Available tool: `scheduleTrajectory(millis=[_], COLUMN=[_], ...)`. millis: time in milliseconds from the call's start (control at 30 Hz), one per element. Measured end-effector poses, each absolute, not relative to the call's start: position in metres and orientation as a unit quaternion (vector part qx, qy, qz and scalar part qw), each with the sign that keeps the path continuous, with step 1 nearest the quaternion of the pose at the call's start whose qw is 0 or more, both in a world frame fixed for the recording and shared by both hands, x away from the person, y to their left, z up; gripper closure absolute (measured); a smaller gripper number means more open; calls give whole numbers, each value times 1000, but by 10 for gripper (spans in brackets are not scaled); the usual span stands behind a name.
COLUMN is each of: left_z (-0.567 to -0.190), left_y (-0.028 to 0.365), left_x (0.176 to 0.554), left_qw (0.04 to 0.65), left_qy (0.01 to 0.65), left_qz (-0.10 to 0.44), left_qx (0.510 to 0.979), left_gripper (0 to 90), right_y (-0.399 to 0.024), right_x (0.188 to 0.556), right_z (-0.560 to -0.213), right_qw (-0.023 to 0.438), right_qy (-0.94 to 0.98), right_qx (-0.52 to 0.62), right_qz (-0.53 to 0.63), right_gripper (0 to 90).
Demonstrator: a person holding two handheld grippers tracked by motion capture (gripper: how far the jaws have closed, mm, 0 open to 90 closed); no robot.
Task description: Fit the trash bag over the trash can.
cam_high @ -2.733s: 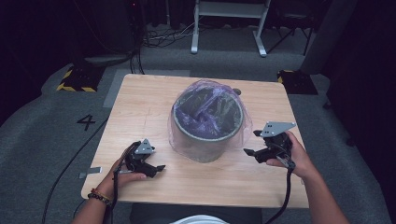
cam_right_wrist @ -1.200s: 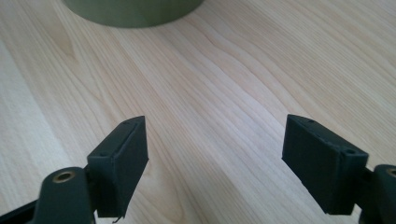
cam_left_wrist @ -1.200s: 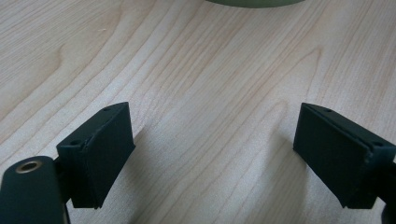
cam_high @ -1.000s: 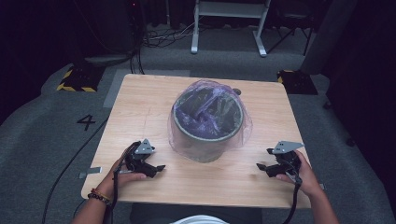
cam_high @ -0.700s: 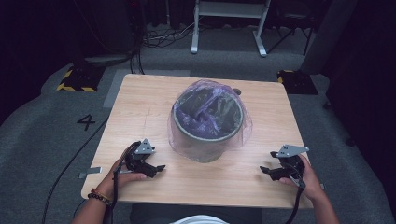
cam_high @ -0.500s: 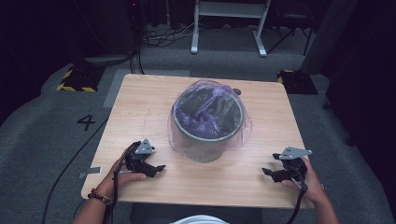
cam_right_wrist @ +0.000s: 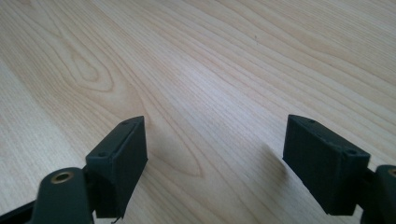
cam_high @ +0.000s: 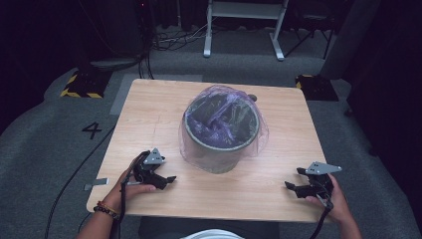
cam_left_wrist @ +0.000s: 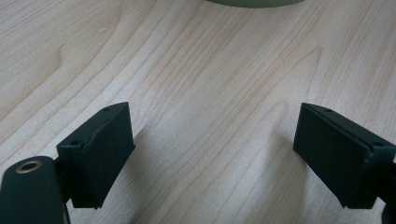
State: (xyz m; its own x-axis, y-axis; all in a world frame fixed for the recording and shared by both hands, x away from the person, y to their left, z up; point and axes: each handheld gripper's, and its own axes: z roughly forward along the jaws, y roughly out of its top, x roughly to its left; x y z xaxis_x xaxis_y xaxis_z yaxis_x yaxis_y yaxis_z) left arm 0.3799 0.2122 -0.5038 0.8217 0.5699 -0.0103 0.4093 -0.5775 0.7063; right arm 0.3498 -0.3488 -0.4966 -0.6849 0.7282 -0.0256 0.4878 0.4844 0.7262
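A grey-green round bin (cam_high: 219, 149) stands in the middle of the wooden table (cam_high: 149, 119), lined and draped with a thin purple plastic bag (cam_high: 224, 112) that hangs over its rim. My left gripper (cam_high: 166, 180) rests on the table at the bin's front left, open, with bare wood between its jaws (cam_left_wrist: 215, 154); the bin's base (cam_left_wrist: 254, 3) shows at the top of the left gripper view. My right gripper (cam_high: 293, 188) rests near the front right corner, open over bare wood (cam_right_wrist: 215, 163), well apart from the bin.
The table's front edge runs just behind both hands. A small dark object (cam_high: 252, 97) lies on the table behind the bin. Grey carpet with a "4" mark (cam_high: 92, 130), cables and a white frame's legs (cam_high: 244, 30) surround the table.
My right gripper has moved back from beside the bin toward the front right corner and lowered to the table. The left gripper has stayed put.
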Motion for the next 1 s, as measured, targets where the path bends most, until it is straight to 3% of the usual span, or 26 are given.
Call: scheduleTrajectory(millis=[400,1000], left_z=[-504,-504], left_y=[212,212], left_x=[380,380], left_qw=[366,367], left_qy=[277,280], left_qz=[109,109], left_qx=[881,881], left_gripper=[120,117], right_y=[-369,-392], right_x=[342,346], right_z=[-502,-503], right_qw=[171,228], right_qy=[820,757], right_qx=[398,509], right_qz=[373,339], right_gripper=[220,185])
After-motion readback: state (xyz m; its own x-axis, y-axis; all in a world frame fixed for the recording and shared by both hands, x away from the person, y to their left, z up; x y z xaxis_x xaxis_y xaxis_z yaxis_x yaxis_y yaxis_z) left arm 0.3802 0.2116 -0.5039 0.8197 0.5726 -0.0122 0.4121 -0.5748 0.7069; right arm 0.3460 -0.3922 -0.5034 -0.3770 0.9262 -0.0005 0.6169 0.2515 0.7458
